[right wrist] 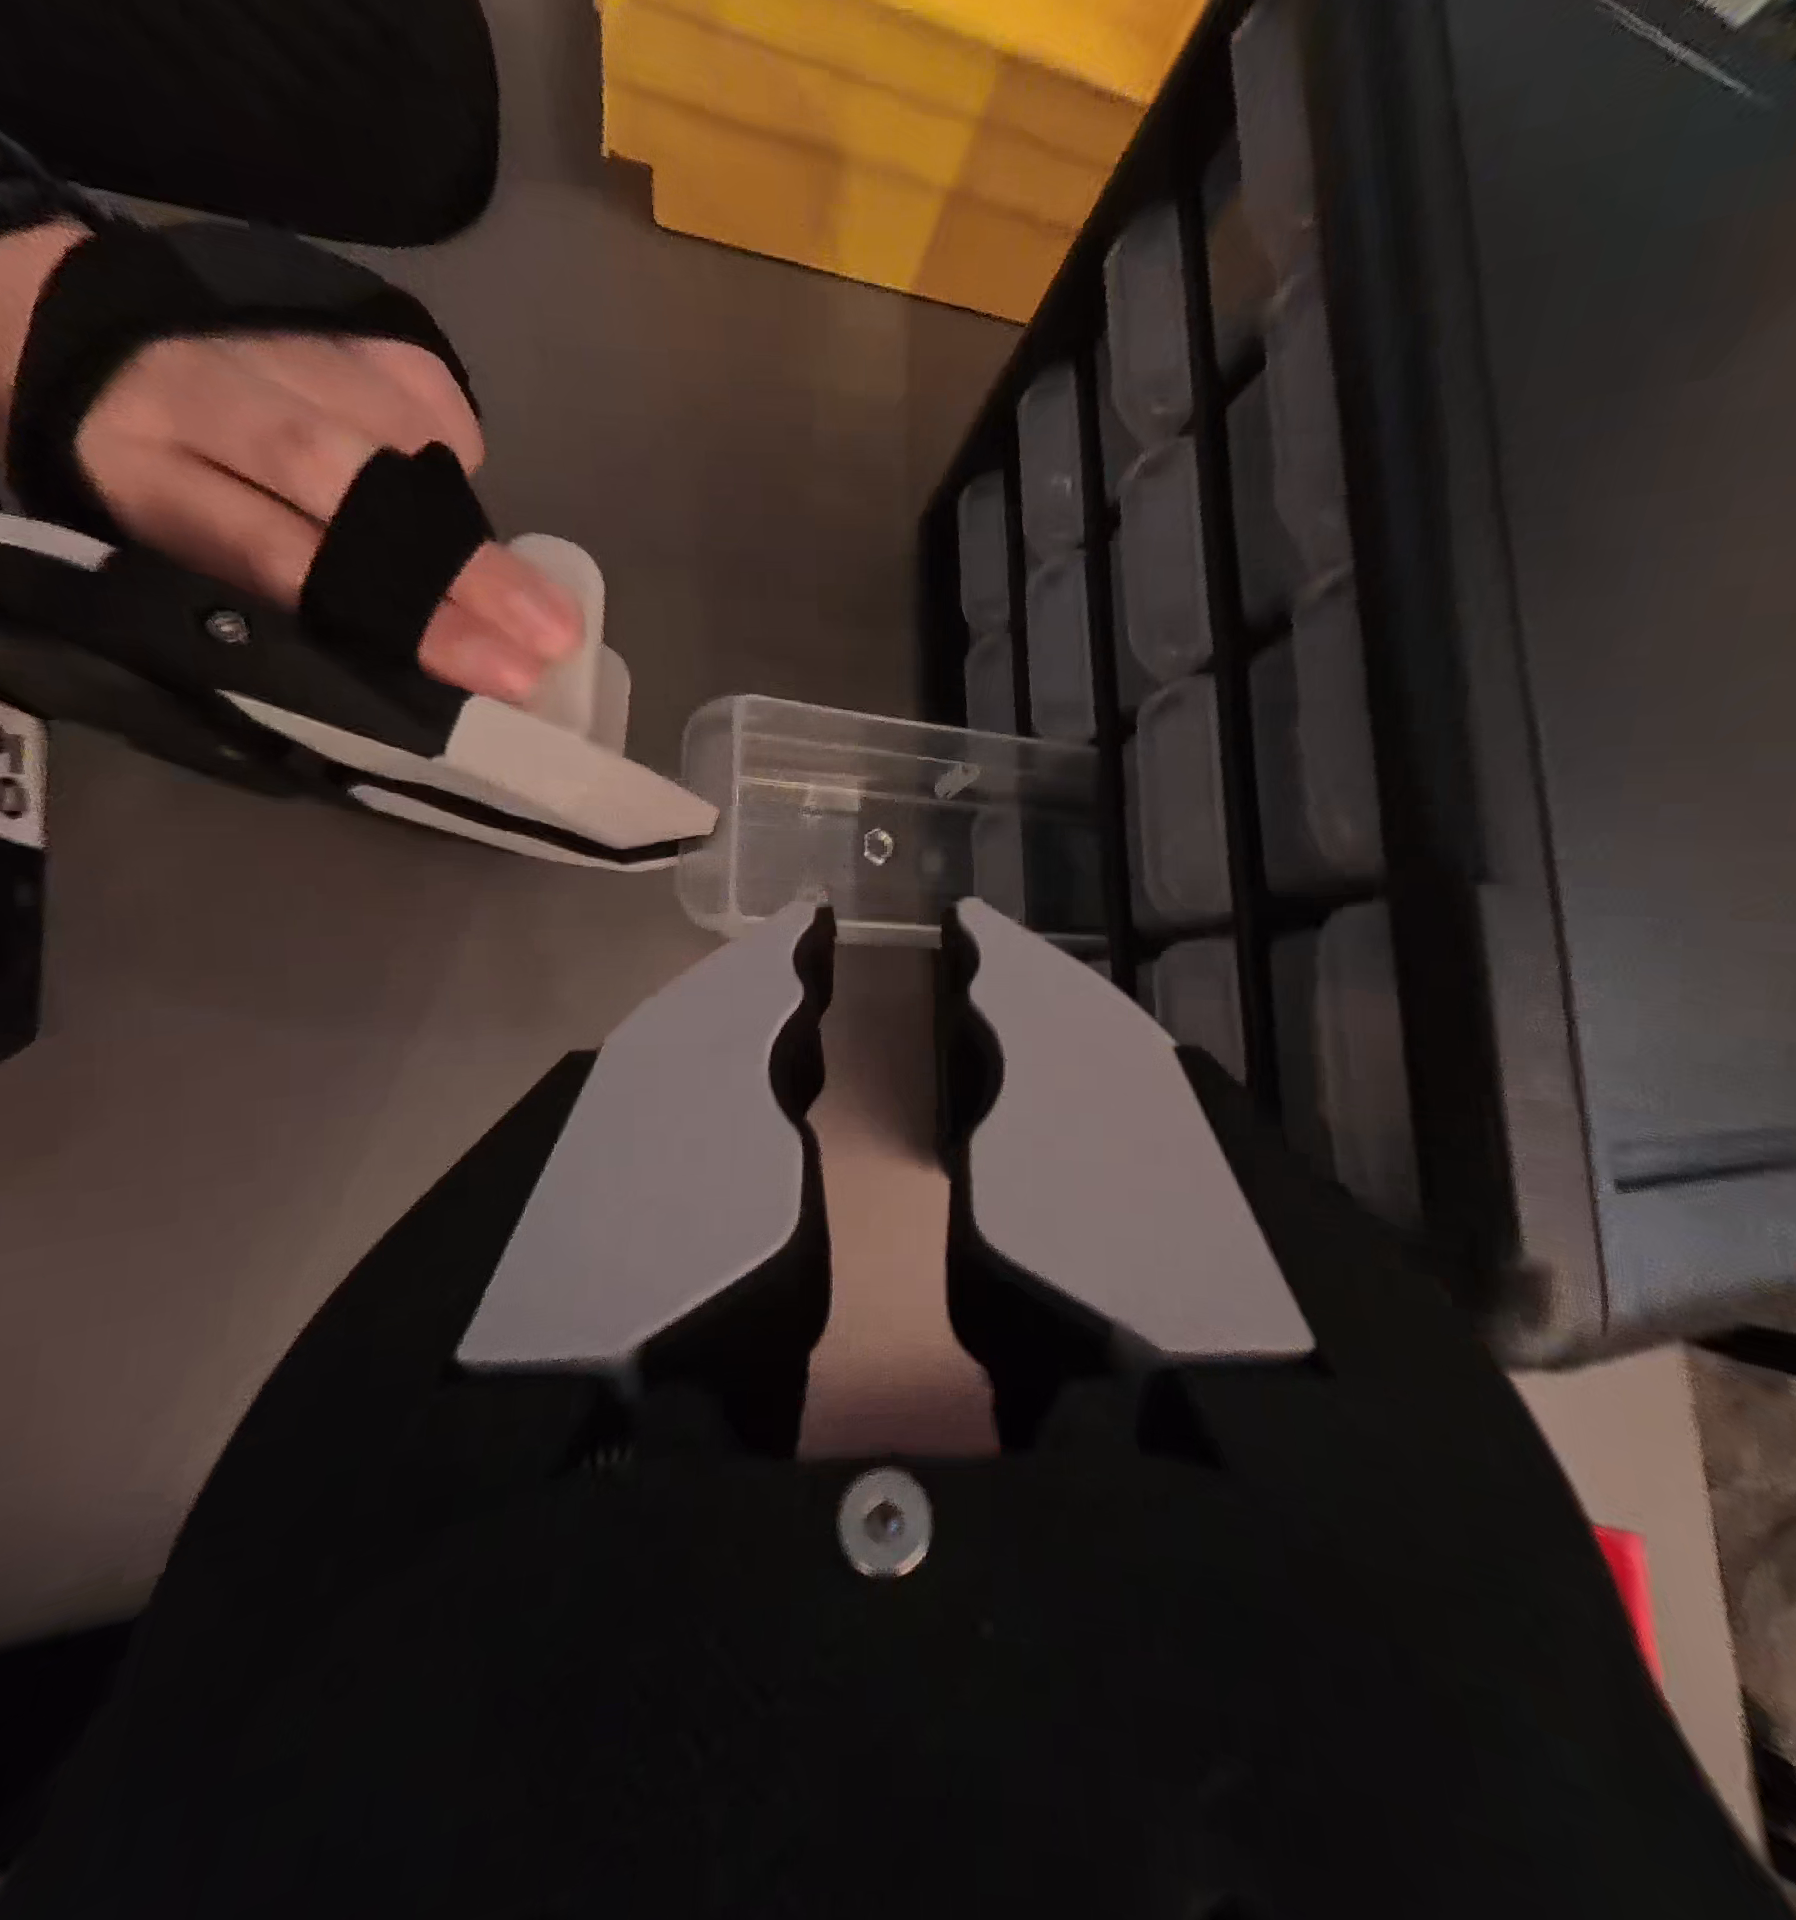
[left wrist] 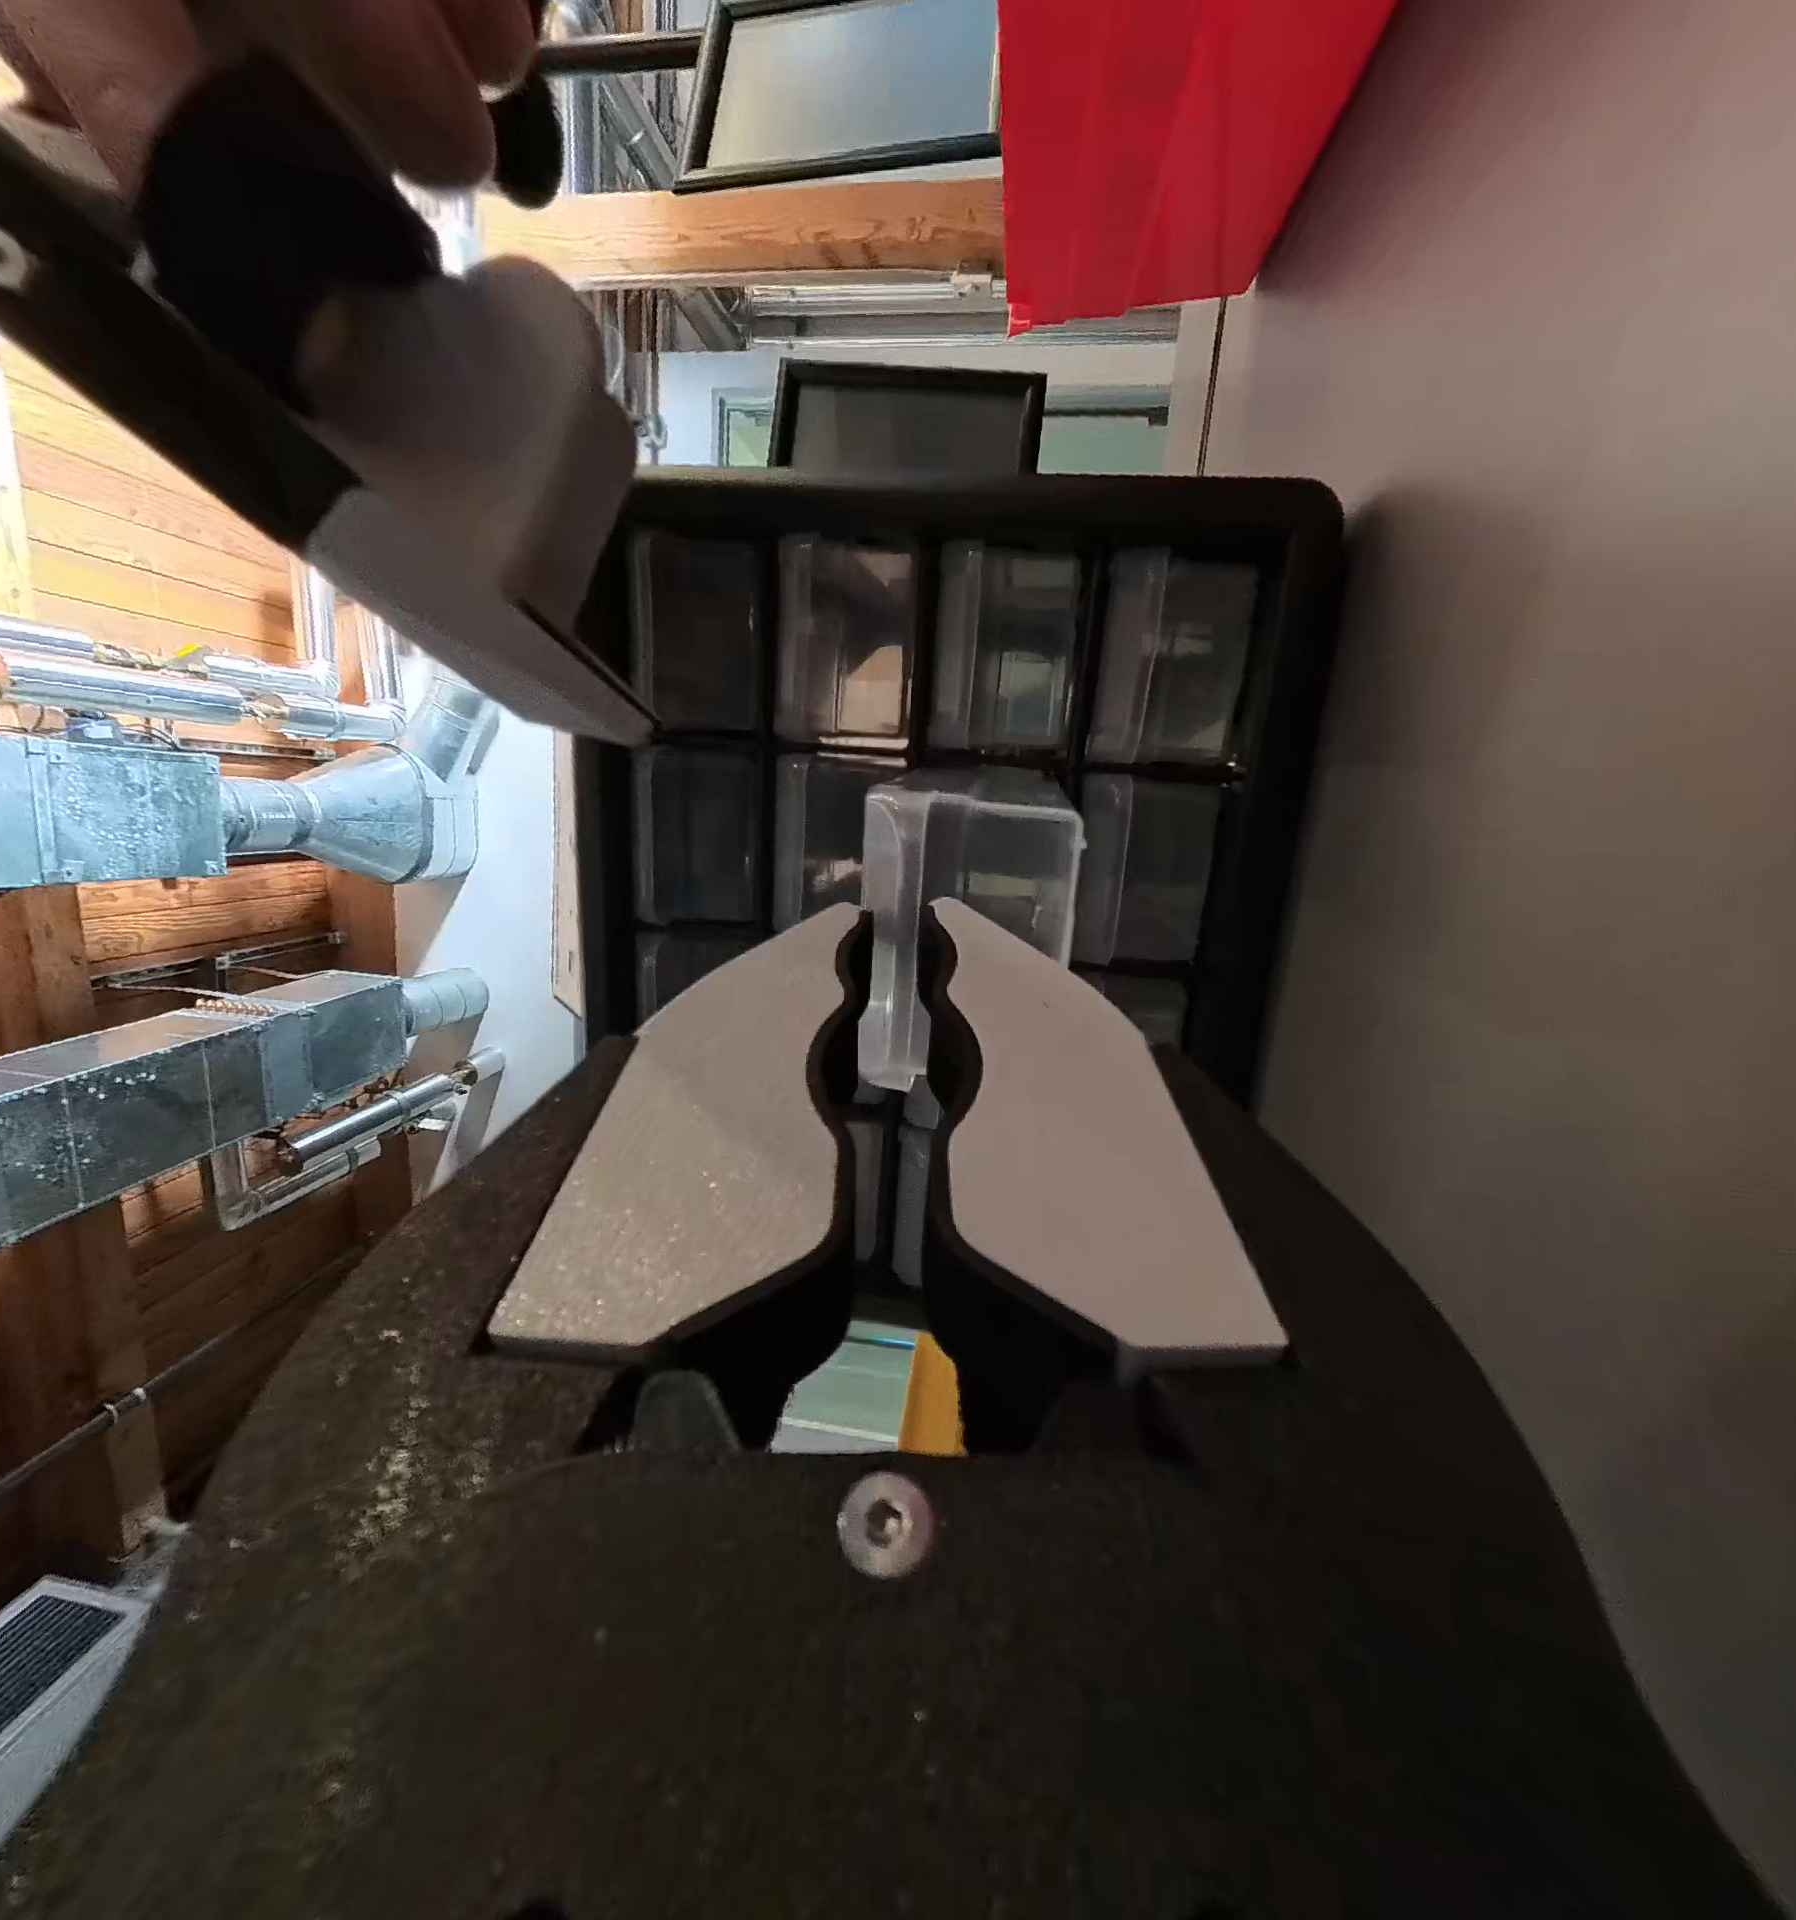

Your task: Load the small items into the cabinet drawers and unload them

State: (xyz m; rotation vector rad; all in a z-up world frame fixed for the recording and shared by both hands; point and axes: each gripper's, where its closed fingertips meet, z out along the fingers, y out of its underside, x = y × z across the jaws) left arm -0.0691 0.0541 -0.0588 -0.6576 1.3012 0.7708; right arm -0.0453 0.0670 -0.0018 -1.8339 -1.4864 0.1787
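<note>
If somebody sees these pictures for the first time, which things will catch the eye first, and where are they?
First comes the clear drawer, pulled out from the black cabinet, with a small hex nut inside. The left gripper is shut on the drawer's front handle, while the right gripper hangs open just above the drawer. A yellow box glows behind on the table.

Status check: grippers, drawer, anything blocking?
Left gripper shut on clear drawer's handle. Right gripper open, empty, above drawer. Drawer pulled out of cabinet, small hex nut inside. Nothing blocking.
</note>
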